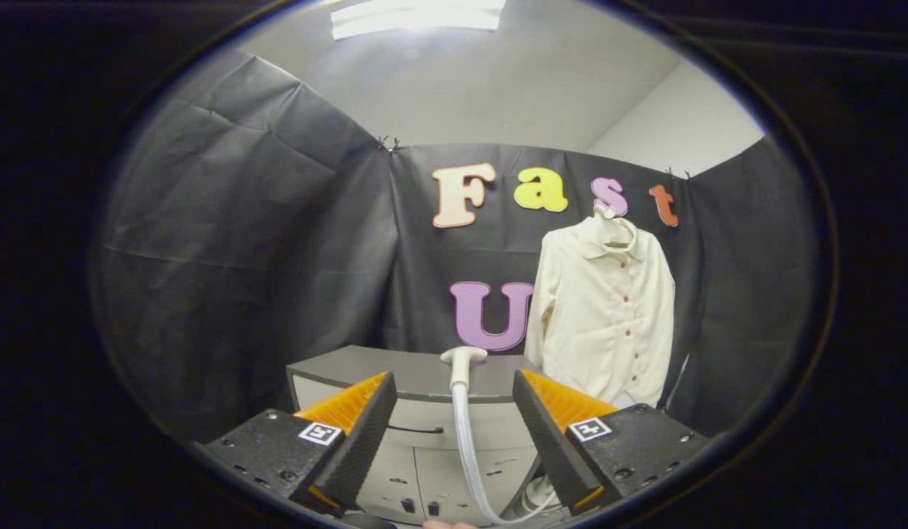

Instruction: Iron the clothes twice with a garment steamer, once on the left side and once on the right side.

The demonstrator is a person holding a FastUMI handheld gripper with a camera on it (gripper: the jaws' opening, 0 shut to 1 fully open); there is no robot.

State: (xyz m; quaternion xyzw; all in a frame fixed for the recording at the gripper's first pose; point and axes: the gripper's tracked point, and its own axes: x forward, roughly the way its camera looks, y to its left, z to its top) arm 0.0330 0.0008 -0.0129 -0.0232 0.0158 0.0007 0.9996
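Claw point(454, 411) fingers stand wide open, holding nothing, lined up either side of the steamer head point(462, 361) just ahead on the cabinet point(417, 371), probably to grab it, while the shirt point(604, 316) hangs beyond.

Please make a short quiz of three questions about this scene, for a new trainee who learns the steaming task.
1. True or false: the gripper is shut on the steamer head.
2. Where does the cream shirt hang? A) flat on the grey cabinet; B) on a hanger before the black booth wall, beyond the right finger; C) between the fingers.
3. Fill in: the white hose runs down from the steamer head in front of the ____.

Key
1. False: the fingers stand open, with the steamer head beyond and between them, untouched.
2. B.
3. cabinet.
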